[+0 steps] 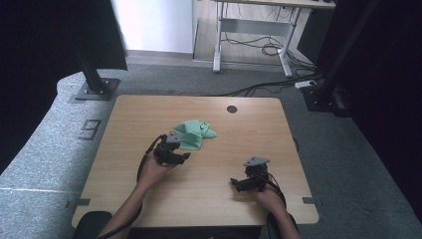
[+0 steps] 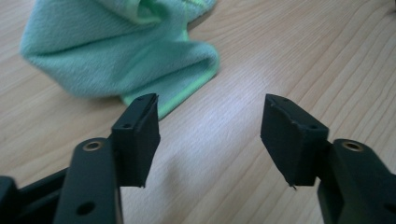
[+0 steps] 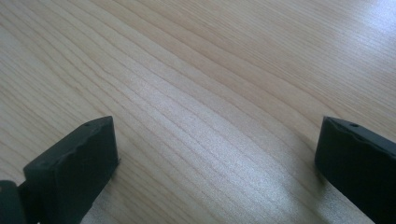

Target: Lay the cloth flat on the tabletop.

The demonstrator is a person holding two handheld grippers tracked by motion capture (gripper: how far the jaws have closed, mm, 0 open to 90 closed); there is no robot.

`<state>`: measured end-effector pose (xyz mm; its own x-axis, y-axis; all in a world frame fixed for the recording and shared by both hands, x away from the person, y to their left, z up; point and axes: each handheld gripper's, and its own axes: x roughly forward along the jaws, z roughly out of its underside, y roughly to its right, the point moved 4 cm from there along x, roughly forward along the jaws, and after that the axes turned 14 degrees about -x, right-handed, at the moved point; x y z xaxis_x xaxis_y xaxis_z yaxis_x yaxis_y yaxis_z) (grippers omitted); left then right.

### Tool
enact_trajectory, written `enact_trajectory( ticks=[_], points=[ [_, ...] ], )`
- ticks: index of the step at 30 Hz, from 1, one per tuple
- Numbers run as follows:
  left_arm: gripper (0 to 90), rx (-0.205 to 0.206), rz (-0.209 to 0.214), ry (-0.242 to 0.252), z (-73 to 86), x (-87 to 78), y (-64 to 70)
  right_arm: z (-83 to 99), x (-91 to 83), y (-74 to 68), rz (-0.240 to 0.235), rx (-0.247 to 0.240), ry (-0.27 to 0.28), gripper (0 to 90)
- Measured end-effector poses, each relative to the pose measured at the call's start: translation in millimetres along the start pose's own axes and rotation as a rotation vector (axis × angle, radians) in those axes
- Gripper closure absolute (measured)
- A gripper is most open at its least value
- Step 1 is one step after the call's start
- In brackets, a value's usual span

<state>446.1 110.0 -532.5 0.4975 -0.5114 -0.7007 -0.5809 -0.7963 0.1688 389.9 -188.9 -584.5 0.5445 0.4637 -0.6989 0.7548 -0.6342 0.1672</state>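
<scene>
Wooden table seen from above, rounded corners, a small dark round hole near the far edge

Green cloth lying crumpled a little beyond the table's middle, left of centre; in the left gripper view, same cloth bunched in soft folds with a brighter green hem along its near edge

Left gripper held in the left hand just at the near edge of the cloth, grey three-cornered plate on top, black cable trailing back along the forearm; in the left gripper view, jaws spread well apart with bare wood between them and nothing held, left-hand jaw tip overlapping the cloth's hem in the picture, contact not determinable

Right gripper held in the right hand low over the table toward the near right, well apart from the cloth, grey plate on top; in the right gripper view, jaws opened very wide, empty, only pale wood grain between and beyond them

Beyond the table: grey carpeted floor, two black frame posts on base plates, a white desk frame with loose cables beneath it at the far side
</scene>
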Motion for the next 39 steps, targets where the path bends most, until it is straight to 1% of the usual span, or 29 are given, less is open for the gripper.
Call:
enact_trajectory(
  ticks=[3,6,11,16,19,22,23,26,29,34,37,39],
  points=[
    [42.9,0.003,0.009,0.002,-5.8,4.5,3.2,0.0,0.0,0.0,0.000,0.000,0.000,0.0],
    [44.2,0.015,0.008,-0.005,-10.9,10.0,5.2,0.0,0.0,0.0,0.001,0.001,0.000,0.0],
    [47.8,0.011,0.013,-0.007,-17.7,19.3,7.0,0.0,0.0,0.0,0.000,0.000,0.000,0.0],
    [53.6,0.017,0.024,-0.009,-23.4,27.2,9.4,0.0,0.0,0.0,0.000,0.001,0.000,0.0],
    [55.2,0.018,0.022,-0.011,-25.8,30.8,10.4,0.0,0.0,0.0,0.000,0.001,0.000,0.0],
    [55.9,0.007,0.033,-0.005,-30.8,37.6,11.9,0.0,0.0,0.0,0.000,0.001,0.000,0.0],
    [56.1,0.007,0.033,-0.005,-30.8,37.6,11.9,0.0,0.0,0.0,0.000,0.001,0.000,0.0],
    [56.2,-0.001,0.028,-0.011,-34.0,46.4,11.4,0.0,0.0,0.0,0.000,0.001,0.000,0.0],
    [56.4,-0.028,0.035,-0.012,-35.1,52.9,10.1,0.0,0.0,-0.1,0.000,0.001,-0.001,0.0],
    [56.8,-0.005,-0.012,-0.042,-34.0,64.9,7.8,0.0,0.0,0.0,0.000,0.001,0.000,0.0],
    [60.0,0.018,-0.040,-0.054,-31.6,70.1,7.6,0.0,0.0,0.0,0.000,0.001,0.000,0.0],
    [61.5,0.037,-0.060,-0.072,-29.7,73.5,7.6,0.0,0.0,0.0,0.000,0.001,0.000,0.0]
  ],
)
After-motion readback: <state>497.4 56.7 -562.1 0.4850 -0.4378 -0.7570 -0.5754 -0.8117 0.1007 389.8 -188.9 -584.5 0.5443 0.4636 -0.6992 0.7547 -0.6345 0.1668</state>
